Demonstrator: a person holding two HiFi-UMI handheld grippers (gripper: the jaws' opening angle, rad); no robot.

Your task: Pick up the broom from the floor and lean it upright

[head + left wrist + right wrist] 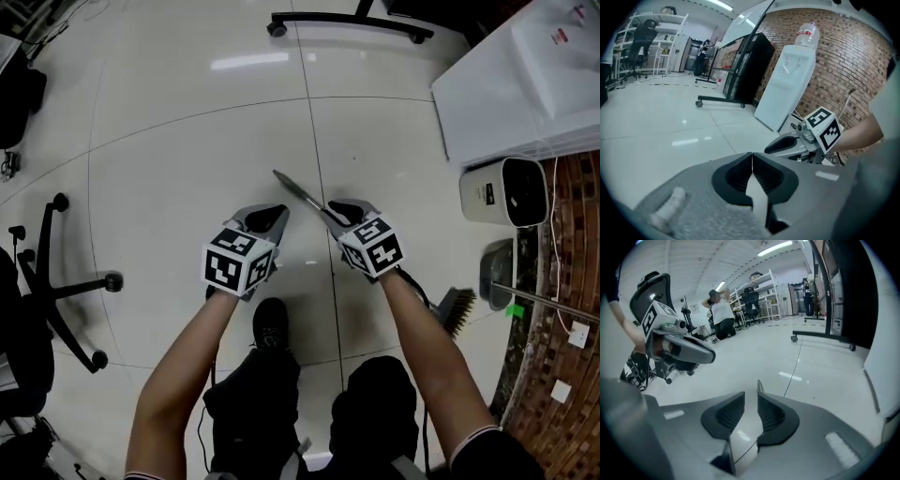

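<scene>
The broom (457,309) stands at the right by the brick wall (562,394). Its dark brush head rests on the floor and its metal handle, marked with green tape, runs toward the wall. Both grippers hang low over the white tiles in front of the person, well left of the broom. My left gripper (281,212) (752,157) is shut with nothing between its pads. My right gripper (283,180) (751,397) has its jaws a little apart, with only floor showing in the gap. The two grippers point forward and slightly toward each other, close together.
A grey dustpan (497,267) lies beside the broom, with a small white appliance (503,192) and a white water dispenser (506,94) behind it. An office chair base (66,291) stands at the left and a wheeled stand foot (347,19) at the top. The person's shoe (272,323) is below the grippers.
</scene>
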